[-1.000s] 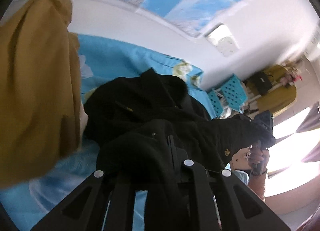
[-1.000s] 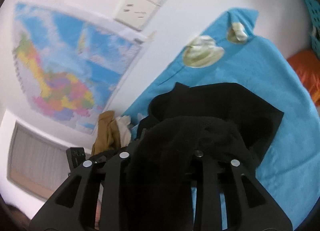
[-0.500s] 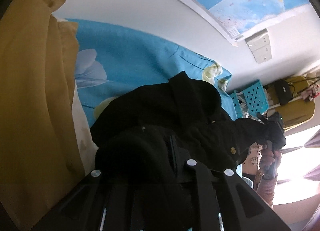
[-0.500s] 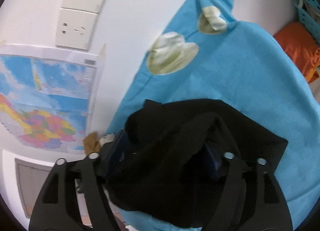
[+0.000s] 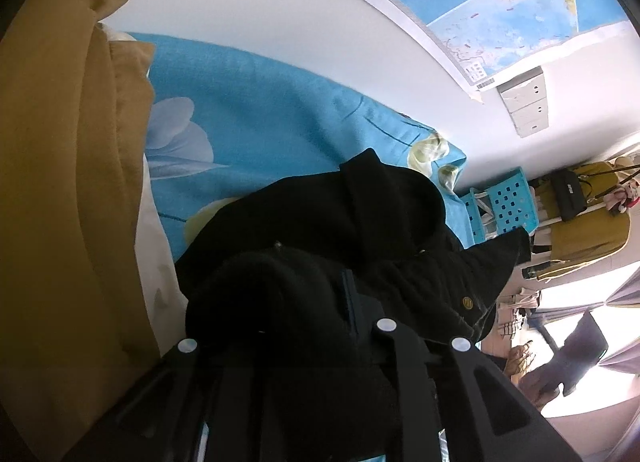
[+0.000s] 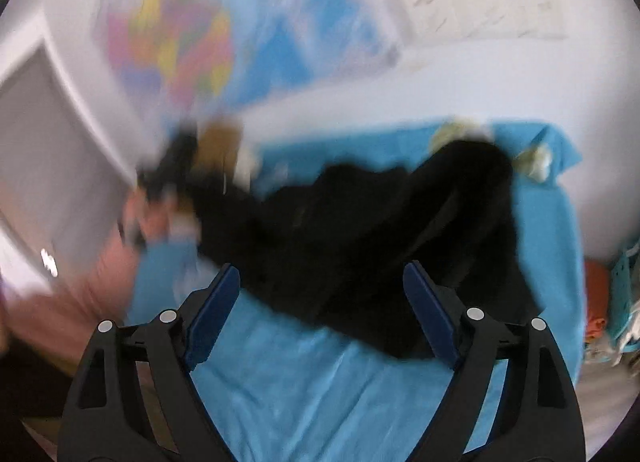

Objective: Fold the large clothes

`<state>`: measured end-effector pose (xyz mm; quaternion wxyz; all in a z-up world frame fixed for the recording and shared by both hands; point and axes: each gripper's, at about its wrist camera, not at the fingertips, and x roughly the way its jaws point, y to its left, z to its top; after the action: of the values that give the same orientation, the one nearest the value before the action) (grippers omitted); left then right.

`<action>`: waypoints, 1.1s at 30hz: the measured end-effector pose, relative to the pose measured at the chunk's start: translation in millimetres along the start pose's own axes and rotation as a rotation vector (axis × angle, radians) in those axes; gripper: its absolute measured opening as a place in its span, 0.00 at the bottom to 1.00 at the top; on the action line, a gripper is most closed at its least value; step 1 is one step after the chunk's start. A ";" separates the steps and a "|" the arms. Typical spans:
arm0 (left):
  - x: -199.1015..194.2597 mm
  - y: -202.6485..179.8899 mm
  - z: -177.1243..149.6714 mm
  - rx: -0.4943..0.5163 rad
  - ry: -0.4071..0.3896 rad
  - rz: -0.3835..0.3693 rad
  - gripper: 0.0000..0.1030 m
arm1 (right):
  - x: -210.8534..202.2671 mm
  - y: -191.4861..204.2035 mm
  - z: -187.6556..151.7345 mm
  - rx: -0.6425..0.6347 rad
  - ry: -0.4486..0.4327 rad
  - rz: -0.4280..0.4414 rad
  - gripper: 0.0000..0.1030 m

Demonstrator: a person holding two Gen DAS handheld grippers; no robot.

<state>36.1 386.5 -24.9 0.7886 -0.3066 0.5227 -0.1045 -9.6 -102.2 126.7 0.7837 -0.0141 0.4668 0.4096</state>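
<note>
Fingers point(image 5: 386, 326) beside mustard cloth point(image 5: 68, 190)

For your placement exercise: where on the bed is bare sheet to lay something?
Bare blue sheet lies in front of the black coat, between the open right gripper fingers. Crowded: the mustard garment side.

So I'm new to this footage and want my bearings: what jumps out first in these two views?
The black garment dominates, heaped on the bright blue floral bedsheet with a fold bunched in the left gripper. In the blurred right wrist view the right gripper hangs above the sheet, jaws wide apart and holding nothing. A mustard-yellow cloth fills the left edge of the left wrist view, and a colourful wall map hangs above the bed.
</note>
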 end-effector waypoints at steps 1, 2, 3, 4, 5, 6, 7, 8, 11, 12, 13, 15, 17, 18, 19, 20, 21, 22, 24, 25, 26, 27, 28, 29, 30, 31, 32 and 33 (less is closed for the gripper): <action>-0.8 -1.0 -0.7 0.006 -0.003 -0.003 0.21 | 12.6 0.0 -2.2 0.004 0.023 -0.011 0.75; -1.4 -2.2 -0.7 0.009 -0.005 -0.003 0.21 | 30.0 -4.0 -3.1 0.023 0.050 0.000 0.72; -2.2 -3.3 -1.0 0.011 -0.008 -0.005 0.23 | 44.9 -10.9 -1.1 0.055 0.068 -0.006 0.70; -3.0 -4.5 -1.5 0.013 -0.009 -0.008 0.25 | 54.2 -15.8 1.5 0.073 0.074 -0.028 0.65; -3.2 -6.1 -2.3 0.015 -0.010 -0.008 0.26 | 64.3 -19.6 6.6 0.075 0.075 -0.045 0.60; -3.8 -8.7 -3.4 0.019 -0.012 -0.012 0.29 | 72.2 -21.7 13.3 0.067 0.068 -0.060 0.60; -5.5 -10.7 -4.0 0.026 -0.016 -0.018 0.34 | 77.5 -22.7 20.2 0.063 0.059 -0.070 0.60; -8.6 -13.8 -5.6 0.036 -0.024 -0.028 0.37 | 84.0 -22.7 28.6 0.048 0.053 -0.082 0.60; -20.1 -23.3 -11.4 0.057 -0.050 -0.073 0.52 | 101.2 -26.3 52.9 0.044 0.035 -0.104 0.58; -25.6 -27.4 -13.8 0.075 -0.063 -0.084 0.57 | 104.9 -29.8 61.1 0.059 0.024 -0.117 0.54; -31.2 -31.0 -16.5 0.091 -0.076 -0.095 0.58 | 109.0 -34.1 68.8 0.074 0.016 -0.128 0.54; -42.1 -39.2 -23.4 0.140 -0.110 -0.105 0.60 | 118.5 -42.6 79.1 0.093 0.018 -0.150 0.54; -52.8 -48.5 -32.3 0.203 -0.153 -0.100 0.66 | 131.9 -55.5 90.0 0.143 0.027 -0.152 0.53; -56.7 -55.3 -38.5 0.247 -0.173 -0.097 0.70 | 137.5 -59.9 93.6 0.162 0.033 -0.164 0.52; -57.0 -63.6 -45.0 0.298 -0.180 -0.084 0.71 | 143.6 -66.7 97.0 0.193 0.041 -0.176 0.52; -54.0 -69.4 -49.6 0.334 -0.178 -0.066 0.72 | 148.0 -71.4 99.5 0.214 0.049 -0.182 0.52; -47.4 -76.8 -55.2 0.375 -0.172 -0.037 0.72 | 149.2 -73.6 100.7 0.226 0.049 -0.186 0.52; -39.0 -83.4 -59.7 0.411 -0.162 0.000 0.72 | 149.6 -74.1 101.8 0.238 0.044 -0.184 0.52; -14.8 -95.5 -65.9 0.473 -0.142 0.104 0.72 | 143.3 -71.0 102.1 0.226 0.025 -0.197 0.52; 1.3 -99.4 -66.7 0.499 -0.119 0.142 0.72 | 140.2 -69.0 101.2 0.215 0.019 -0.210 0.53; 12.4 -100.2 -66.2 0.506 -0.106 0.167 0.72 | 134.3 -67.7 98.3 0.200 0.014 -0.225 0.55; 23.5 -99.2 -64.5 0.507 -0.098 0.200 0.72 | 129.3 -65.6 96.7 0.185 0.008 -0.233 0.56; 31.5 -95.4 -61.6 0.508 -0.096 0.228 0.71 | 127.5 -65.6 95.7 0.174 0.013 -0.237 0.59; 40.7 -90.9 -57.5 0.500 -0.096 0.257 0.70 | 125.6 -63.6 93.6 0.153 0.021 -0.257 0.60; 45.1 -85.5 -54.9 0.488 -0.098 0.267 0.69 | 123.2 -61.6 90.5 0.125 0.030 -0.292 0.60; 49.6 -81.0 -50.7 0.467 -0.103 0.275 0.68 | 124.3 -59.0 88.2 0.099 0.047 -0.328 0.60; 52.8 -77.5 -47.5 0.453 -0.107 0.281 0.67 | 127.2 -58.6 85.5 0.071 0.065 -0.369 0.60; 55.0 -72.5 -43.2 0.442 -0.109 0.286 0.67 | 129.9 -59.7 82.0 0.054 0.079 -0.390 0.60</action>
<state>32.8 286.4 -35.2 0.8702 -0.0552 0.4819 -0.0870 118.2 -27.0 54.8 0.8294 -0.0995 0.4964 0.2363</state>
